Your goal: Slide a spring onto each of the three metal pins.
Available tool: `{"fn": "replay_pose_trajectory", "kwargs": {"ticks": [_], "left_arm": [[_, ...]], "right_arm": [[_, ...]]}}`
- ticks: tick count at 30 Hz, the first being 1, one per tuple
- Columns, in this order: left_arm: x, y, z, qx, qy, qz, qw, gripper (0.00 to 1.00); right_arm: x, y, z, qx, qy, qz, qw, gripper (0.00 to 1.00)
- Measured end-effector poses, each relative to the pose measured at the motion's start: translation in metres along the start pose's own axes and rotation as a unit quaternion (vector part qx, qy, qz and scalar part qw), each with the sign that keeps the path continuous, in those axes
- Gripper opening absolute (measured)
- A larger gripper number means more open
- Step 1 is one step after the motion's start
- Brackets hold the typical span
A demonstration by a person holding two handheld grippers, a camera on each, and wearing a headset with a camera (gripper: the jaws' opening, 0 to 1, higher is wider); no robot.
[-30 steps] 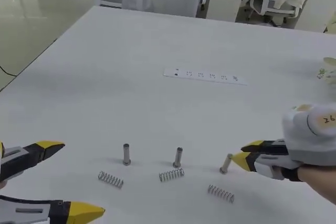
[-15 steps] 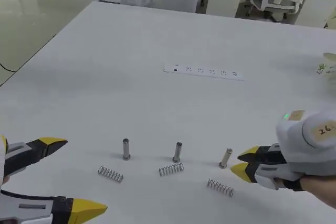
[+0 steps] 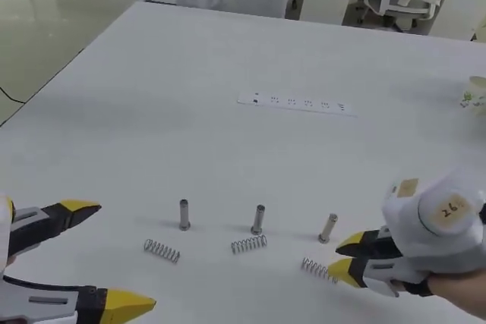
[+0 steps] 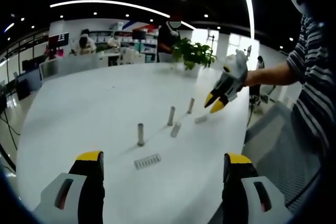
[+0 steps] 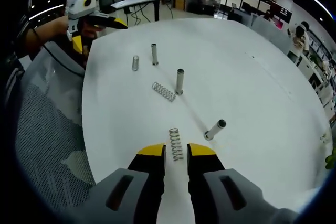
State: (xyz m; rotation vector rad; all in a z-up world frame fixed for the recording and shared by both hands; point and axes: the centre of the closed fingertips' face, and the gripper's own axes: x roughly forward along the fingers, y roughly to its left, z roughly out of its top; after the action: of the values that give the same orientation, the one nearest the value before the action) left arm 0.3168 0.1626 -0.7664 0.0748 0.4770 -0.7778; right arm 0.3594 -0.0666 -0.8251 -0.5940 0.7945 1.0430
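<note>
Right tongs (image 3: 348,256) now lower, seemingly ajar at the rightmost spring (image 5: 176,144) (left tongs (image 3: 114,254) agape).

Round yellowish sticker (image 3: 444,209), on the white housing of the right gripper (image 3: 343,256), near right: handwritten number, reads "26". Power strip (image 3: 296,104), far centre: markings too small to read.

The left gripper (image 3: 120,254) is cut off by the head view's left and bottom edges, and the right gripper (image 3: 339,257) by its right edge. The right-hand spring (image 3: 315,267) ends at that gripper's lower tip, and whether they touch cannot be told. In the left gripper view this spring is blurred. At far right, a plant (image 3: 472,98) is cut by the edge. The power strip (image 3: 296,104) markings are too small to read.
</note>
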Motion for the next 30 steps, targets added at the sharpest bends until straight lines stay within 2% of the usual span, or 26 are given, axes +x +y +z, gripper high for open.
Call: {"fn": "replay_pose_trajectory", "kwargs": {"ticks": [3,12,26,30], "left_arm": [[0.000,0.000,0.000,0.001,0.002,-0.002,1.0000,0.91],[-0.001,0.001,0.000,0.004,0.006,-0.004,1.0000,0.91],[-0.001,0.000,0.002,0.009,0.010,-0.007,0.9999,0.91],[0.003,-0.005,0.002,0.015,0.015,-0.016,0.9997,0.91]], "right_arm": [[0.005,0.000,-0.005,-0.015,0.015,-0.002,0.9998,0.14],[0.016,-0.002,-0.009,-0.031,0.034,0.009,0.9989,0.13],[0.028,-0.003,-0.024,-0.043,0.068,0.025,0.9964,0.11],[0.030,-0.004,-0.028,-0.043,0.072,0.027,0.9961,0.08]]}}
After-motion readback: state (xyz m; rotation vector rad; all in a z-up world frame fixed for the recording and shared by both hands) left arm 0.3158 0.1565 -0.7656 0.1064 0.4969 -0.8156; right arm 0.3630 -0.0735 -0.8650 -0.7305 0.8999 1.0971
